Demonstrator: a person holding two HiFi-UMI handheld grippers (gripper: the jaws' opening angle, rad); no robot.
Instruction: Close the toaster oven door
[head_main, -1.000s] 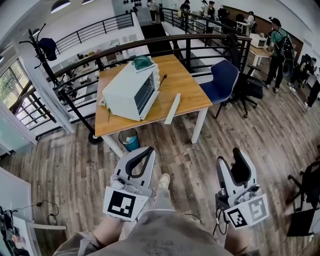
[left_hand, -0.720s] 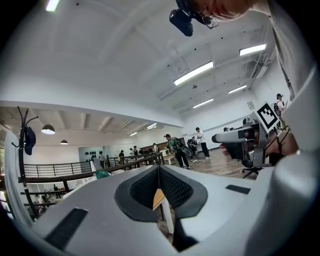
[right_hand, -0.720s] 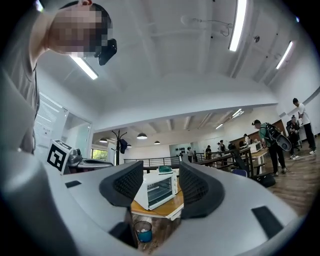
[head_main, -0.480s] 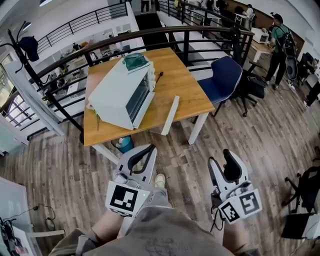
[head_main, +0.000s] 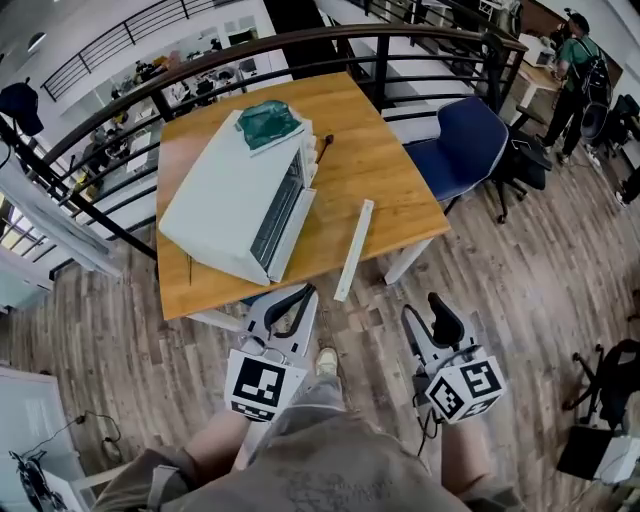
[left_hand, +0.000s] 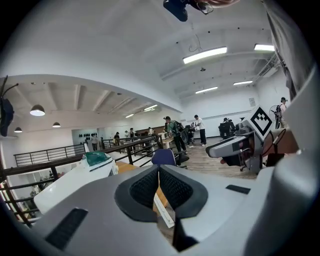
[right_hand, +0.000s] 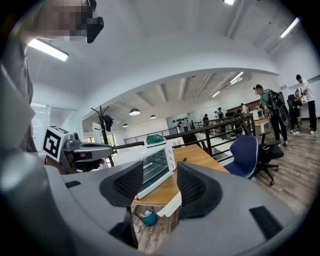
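The toaster oven (head_main: 225, 200) sits on the wooden tabletop (head_main: 375, 165), set at an angle, with its glass front turned toward the table's near edge; from this far off it is not clear whether the door is fully shut or slightly ajar. A crumpled green item (head_main: 268, 122) lies on top of the oven near its far end. Just beside the oven's front, a long white strip (head_main: 354, 248) lies on the tabletop with its near end sticking out past the edge. Both grippers are held low over the wood floor (head_main: 140, 330), well short of the table and touching nothing. The left gripper (head_main: 305, 292) has its fingers (left_hand: 145, 187) drawn together, with only a thin slit between the ribbed pads and nothing caught in it (the white strip shows through the slit, far beyond). The right gripper (head_main: 425, 312) has its fingers (right_hand: 192, 185) spread apart and empty; in the right gripper view the toaster oven shows in the distance through the gap, its wire racks visible behind the glass, and a small blue bucket (right_hand: 147, 217) stands on the floor under the table. A blue chair (head_main: 462, 150) stands just beside the table's right side, and a dark railing (head_main: 250, 50) runs behind the table.
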